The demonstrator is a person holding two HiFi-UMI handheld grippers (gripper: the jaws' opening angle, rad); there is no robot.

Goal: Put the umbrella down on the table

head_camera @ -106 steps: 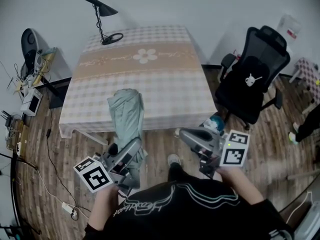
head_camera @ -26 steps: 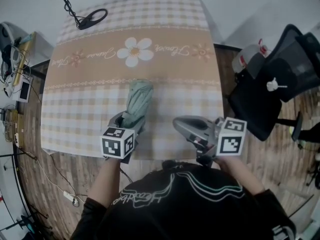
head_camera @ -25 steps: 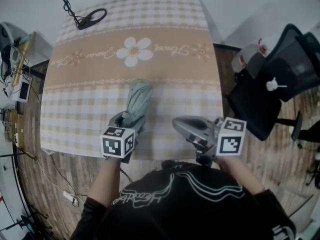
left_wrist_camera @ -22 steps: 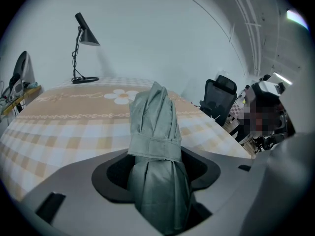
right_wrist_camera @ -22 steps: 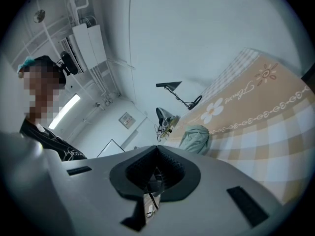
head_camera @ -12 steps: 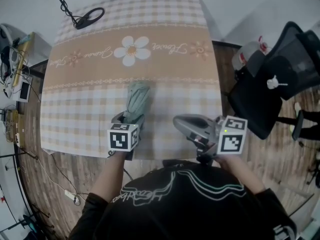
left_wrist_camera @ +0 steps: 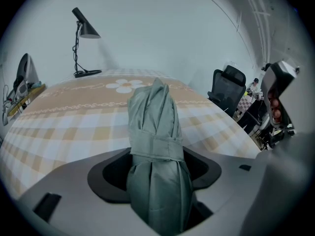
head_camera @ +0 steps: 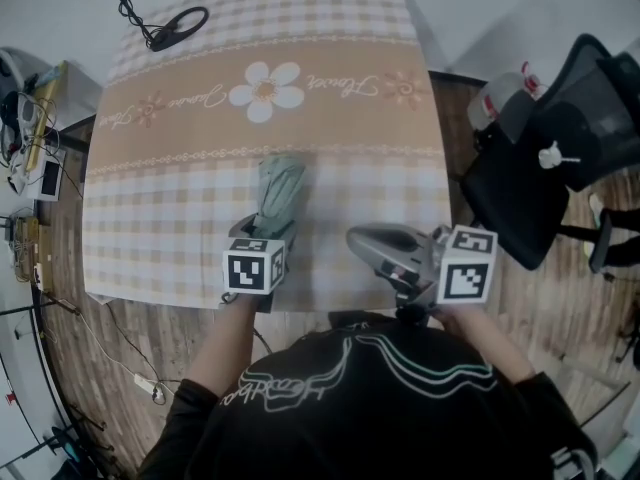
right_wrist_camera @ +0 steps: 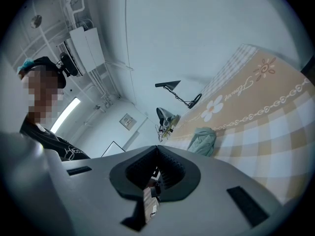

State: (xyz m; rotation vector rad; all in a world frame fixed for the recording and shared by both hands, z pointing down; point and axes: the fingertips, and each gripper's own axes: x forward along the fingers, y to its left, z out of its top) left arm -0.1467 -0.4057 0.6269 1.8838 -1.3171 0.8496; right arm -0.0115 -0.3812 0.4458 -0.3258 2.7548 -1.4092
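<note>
A folded grey-green umbrella (head_camera: pixel 278 183) lies lengthwise on the checked tablecloth of the table (head_camera: pixel 330 98), near its front edge, tip pointing toward the daisy print. My left gripper (head_camera: pixel 268 230) grips its near end, tilted down. In the left gripper view the strapped umbrella (left_wrist_camera: pixel 155 122) fills the space between the jaws of the left gripper (left_wrist_camera: pixel 156 157), which are opening. My right gripper (head_camera: pixel 352 238) hovers level over the front edge to the right, shut and empty. In the right gripper view, the right gripper (right_wrist_camera: pixel 157 147) has its tips together and the umbrella (right_wrist_camera: pixel 201 140) sits beyond them.
A black desk lamp (head_camera: pixel 175 28) stands at the table's far left corner. A black office chair (head_camera: pixel 570 158) is on the wooden floor to the right. Cluttered shelving and cables (head_camera: pixel 30 148) line the left side.
The left gripper has carried the umbrella from over the floor onto the table and, in the last second, lowered it a little. The right gripper has stayed put.
</note>
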